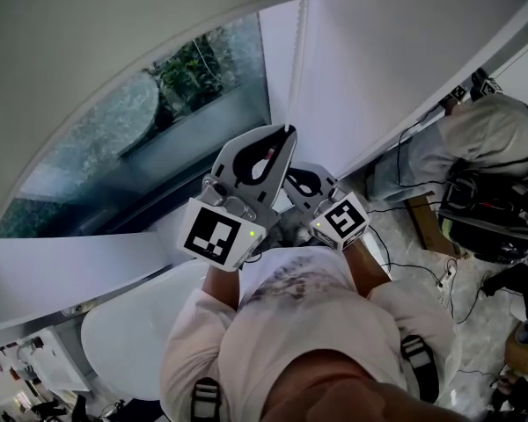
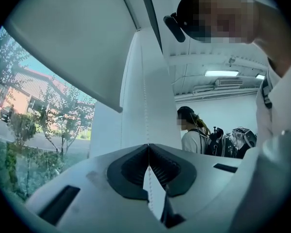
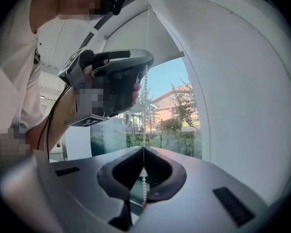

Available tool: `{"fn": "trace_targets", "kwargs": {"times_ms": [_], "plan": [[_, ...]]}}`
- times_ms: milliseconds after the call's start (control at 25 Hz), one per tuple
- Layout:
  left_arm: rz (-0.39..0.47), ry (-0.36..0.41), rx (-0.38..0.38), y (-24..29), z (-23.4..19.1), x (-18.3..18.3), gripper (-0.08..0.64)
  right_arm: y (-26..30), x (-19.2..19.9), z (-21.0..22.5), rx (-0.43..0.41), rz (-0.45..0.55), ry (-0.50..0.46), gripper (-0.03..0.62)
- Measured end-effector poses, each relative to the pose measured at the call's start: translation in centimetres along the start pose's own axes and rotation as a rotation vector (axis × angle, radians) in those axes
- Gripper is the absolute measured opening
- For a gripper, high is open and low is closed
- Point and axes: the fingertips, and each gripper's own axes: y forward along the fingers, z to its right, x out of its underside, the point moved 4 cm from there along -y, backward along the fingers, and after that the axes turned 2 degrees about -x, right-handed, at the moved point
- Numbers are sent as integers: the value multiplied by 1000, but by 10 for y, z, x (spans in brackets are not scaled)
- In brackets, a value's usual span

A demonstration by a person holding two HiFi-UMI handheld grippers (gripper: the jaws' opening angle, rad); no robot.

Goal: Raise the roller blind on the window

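The blind [image 2: 72,38] covers the upper part of the window [image 2: 34,130], and the lower glass is bare. A bead chain [image 2: 144,96] hangs at the window's right edge. The left hand-held gripper [image 2: 148,145] has its jaws closed on that chain. The right hand-held gripper [image 3: 143,148] pinches the same chain just below the left one, lower along the window's right edge.

roller blind [image 1: 114,25]: over window [image 1: 158,130], left of bead chain [image 1: 297,51]
bead chain: beside the blind's right edge, runs through both tools
left tool [image 1: 286,132]: on chain, above right tool [image 1: 290,177]
other person [image 1: 475,139]: far right, on floor
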Motion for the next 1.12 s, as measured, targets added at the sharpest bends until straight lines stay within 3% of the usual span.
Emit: {"fn": "trace_targets", "kwargs": {"times_ms": [1120], "plan": [[-96, -101, -38, -12, -5, 88, 8, 6, 82, 7, -6, -155, 46, 61]]}}
